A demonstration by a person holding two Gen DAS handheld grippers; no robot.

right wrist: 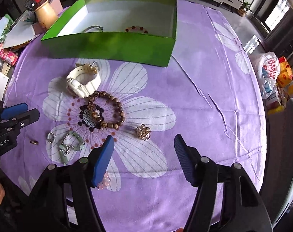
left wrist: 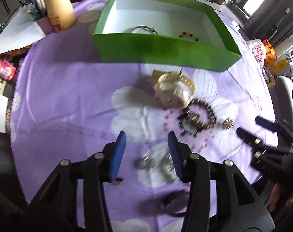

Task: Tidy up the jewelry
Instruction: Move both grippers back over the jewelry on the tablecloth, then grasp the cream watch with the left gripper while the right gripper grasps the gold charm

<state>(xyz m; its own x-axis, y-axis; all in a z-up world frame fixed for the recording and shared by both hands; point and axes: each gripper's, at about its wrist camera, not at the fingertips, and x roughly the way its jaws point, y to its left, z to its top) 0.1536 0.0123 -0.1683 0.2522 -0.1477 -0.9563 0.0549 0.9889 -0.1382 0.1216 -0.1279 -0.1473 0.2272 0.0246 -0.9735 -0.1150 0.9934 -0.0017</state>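
Left gripper point(left wrist: 146, 147) and right gripper point(right wrist: 144, 150): fingers spread, nothing held, above purple flowered cloth point(right wrist: 200, 89). On cloth: white plastic watch point(right wrist: 82, 81) touching brown wooden bead bracelet point(right wrist: 107, 110); gold rhinestone brooch point(right wrist: 143, 132) near right gripper. Inside green cardboard box point(right wrist: 115, 48): silver bangle point(right wrist: 93, 28), amber bead bracelet point(right wrist: 136, 29).

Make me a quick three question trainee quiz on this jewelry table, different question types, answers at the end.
1. True or false: the open green cardboard box already holds jewelry.
2. Which lies nearest the right claw? A) white plastic watch B) gold rhinestone brooch C) brown wooden bead bracelet
3. Fill in: both claws, including the left claw, are ____.

Key: 1 true, a metal bangle and a beaded bracelet lie inside; 2 B; 3 open.
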